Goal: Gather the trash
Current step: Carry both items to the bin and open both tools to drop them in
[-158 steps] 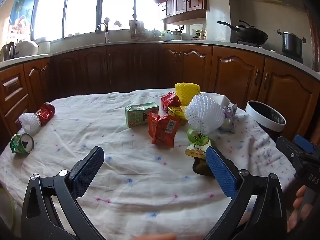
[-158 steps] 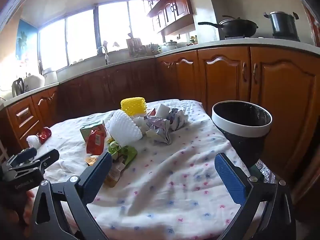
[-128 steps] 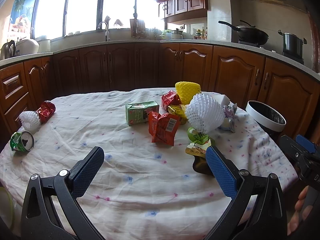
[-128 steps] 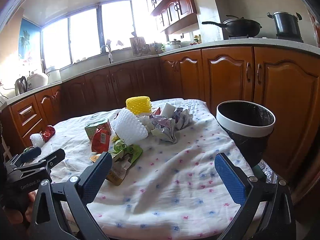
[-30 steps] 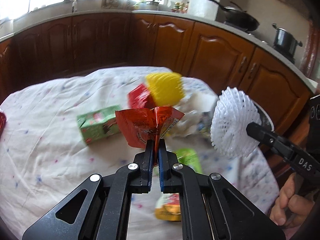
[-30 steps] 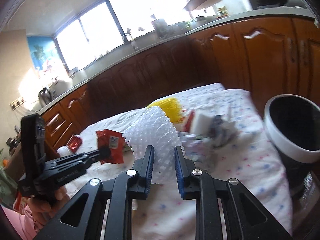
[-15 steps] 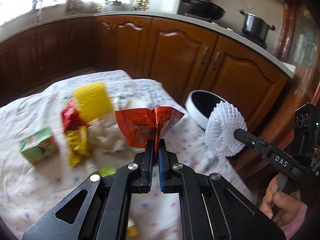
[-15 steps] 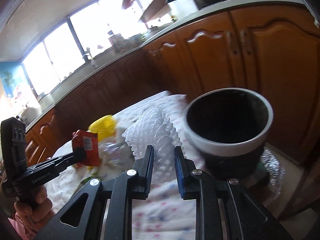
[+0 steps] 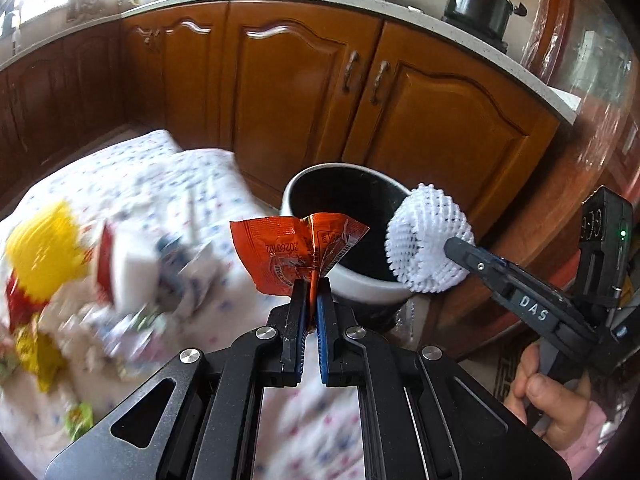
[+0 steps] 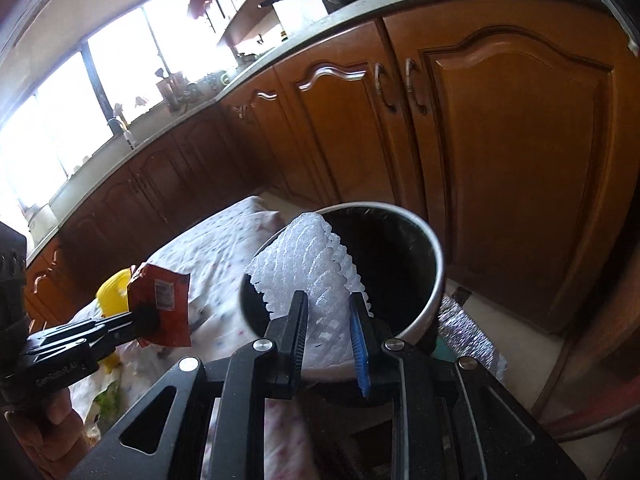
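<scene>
My left gripper (image 9: 312, 292) is shut on a crumpled orange-red snack wrapper (image 9: 288, 252), held up at the near rim of the black trash bin with a white rim (image 9: 352, 280). My right gripper (image 10: 328, 308) is shut on a white foam fruit net (image 10: 308, 264), which hangs over the open mouth of the trash bin (image 10: 436, 280). From the left wrist view the foam net (image 9: 424, 244) sits over the bin's right rim. From the right wrist view the wrapper (image 10: 164, 304) hangs left of the bin, above the table.
The table with a white dotted cloth (image 9: 168, 184) stands left of the bin and carries blurred trash: a yellow foam net (image 9: 44, 248), a red packet, yellow and green wrappers. Brown cabinets (image 9: 312, 92) run close behind the bin. A hand (image 9: 548, 404) grips the right tool.
Both grippers have swung right from over the table to the bin, carrying the wrapper and the foam net. The net has gone from beside the bin to over its mouth.
</scene>
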A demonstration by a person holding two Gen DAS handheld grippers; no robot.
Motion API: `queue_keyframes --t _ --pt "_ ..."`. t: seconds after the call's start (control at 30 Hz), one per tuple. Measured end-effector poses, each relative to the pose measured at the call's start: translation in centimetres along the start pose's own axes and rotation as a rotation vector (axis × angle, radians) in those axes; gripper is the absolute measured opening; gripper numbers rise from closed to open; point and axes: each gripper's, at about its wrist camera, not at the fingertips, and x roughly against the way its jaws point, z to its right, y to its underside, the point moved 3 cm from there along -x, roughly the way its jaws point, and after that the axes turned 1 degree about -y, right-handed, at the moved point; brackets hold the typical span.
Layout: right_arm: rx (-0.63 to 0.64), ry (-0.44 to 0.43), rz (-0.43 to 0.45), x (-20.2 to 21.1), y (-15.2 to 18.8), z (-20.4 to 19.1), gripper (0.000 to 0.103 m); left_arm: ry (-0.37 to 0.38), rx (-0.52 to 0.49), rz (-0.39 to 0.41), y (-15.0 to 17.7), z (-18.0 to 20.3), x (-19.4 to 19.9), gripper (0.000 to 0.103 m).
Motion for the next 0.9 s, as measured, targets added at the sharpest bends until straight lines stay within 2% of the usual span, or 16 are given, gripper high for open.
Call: queue_keyframes --t 0.13,0.33,0.4,0.5,0.53,0.57,0.73,0.9 --pt "-0.004 0.014 -0.032 -1.4 -1.5 1.1 0.024 0.004 -0.041 -0.025 -2.6 2.0 -2.4 0.004" --pt "0.000 0.027 -0.085 -3.1 -1.8 1.6 0.027 -0.005 -0.069 -0.117 -4.7 3.7 -7.3 0.005" --pt "0.001 0.047 -0.100 -3.7 -1.8 2.0 0.034 -0.010 -0.079 -0.136 -5.0 4.0 -8.6 0.007" --pt "-0.013 0.038 -0.120 -3.9 -1.3 2.6 0.045 -0.031 -0.092 -0.160 -4.9 4.1 -9.6 0.024" --pt "-0.015 0.041 -0.119 -3.8 -1.2 2.7 0.051 -0.034 -0.091 -0.164 -4.9 4.1 -9.7 0.037" --pt "-0.018 0.040 -0.117 -3.7 -1.2 2.8 0.052 -0.036 -0.088 -0.165 -4.8 4.2 -9.7 0.050" --pt "-0.040 0.013 -0.095 -3.1 -1.5 3.1 0.057 -0.048 -0.086 -0.140 -4.7 4.0 -8.6 0.054" --pt "-0.055 -0.030 -0.059 -1.7 -0.8 1.9 0.073 -0.057 -0.063 -0.096 -3.4 2.6 -5.7 0.059"
